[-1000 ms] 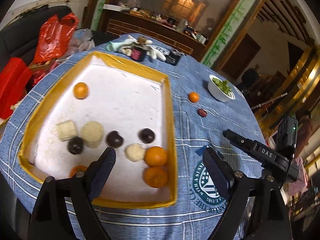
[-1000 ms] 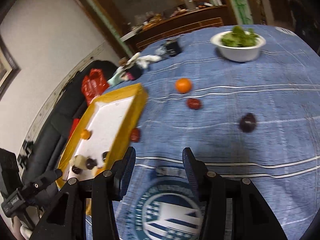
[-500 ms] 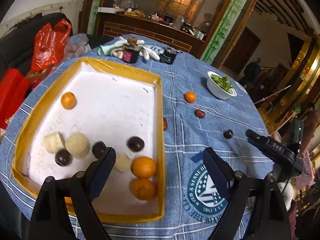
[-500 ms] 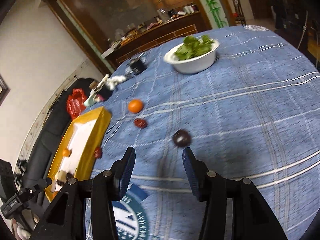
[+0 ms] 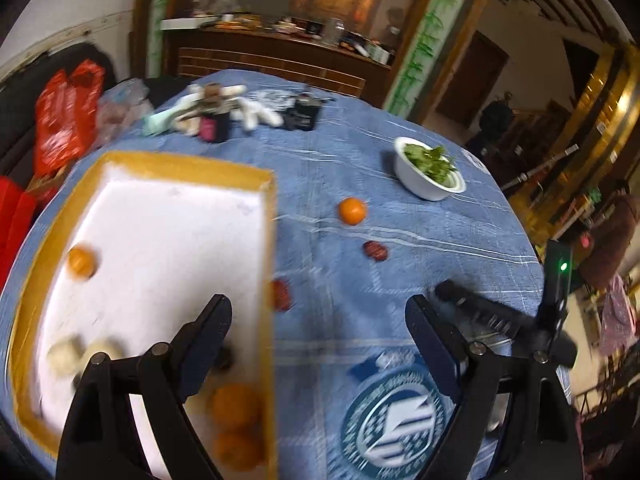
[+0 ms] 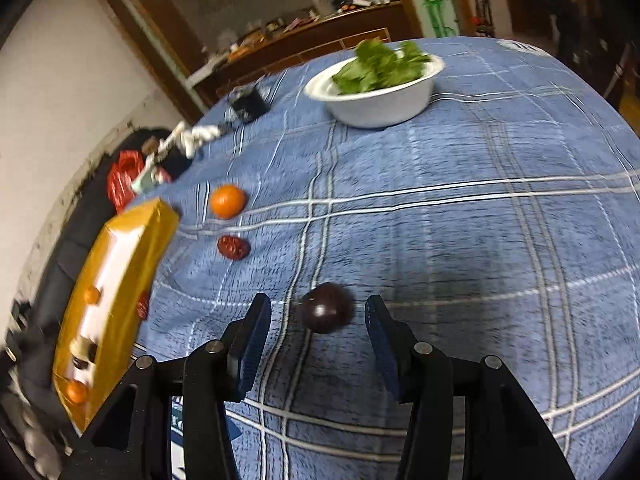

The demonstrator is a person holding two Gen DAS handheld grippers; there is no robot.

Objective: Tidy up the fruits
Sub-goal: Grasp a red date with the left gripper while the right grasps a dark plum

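Observation:
A yellow-rimmed white tray point(image 5: 269, 240) point(image 6: 132, 248) holds oranges point(image 5: 236, 404), pale lumps and dark fruits. On the blue cloth lie an orange point(image 5: 352, 211) point(image 6: 227, 200), a red date point(image 5: 375, 250) point(image 6: 233, 247), another red date point(image 5: 281, 294) against the tray wall, and a dark round fruit point(image 6: 327, 308). My right gripper point(image 6: 318, 318) is open with the dark fruit between its fingertips, not gripped. My left gripper point(image 5: 318, 320) is open and empty above the tray's right wall.
A white bowl of greens point(image 5: 430, 170) point(image 6: 378, 86) stands at the far right of the table. Small bottles, gloves and a black box point(image 5: 302, 114) lie at the far edge. A red bag point(image 5: 66, 120) sits off the table's left.
My right gripper has moved forward and right until the dark fruit lies between its fingertips. My left gripper has swung right, from over the tray toward the cloth.

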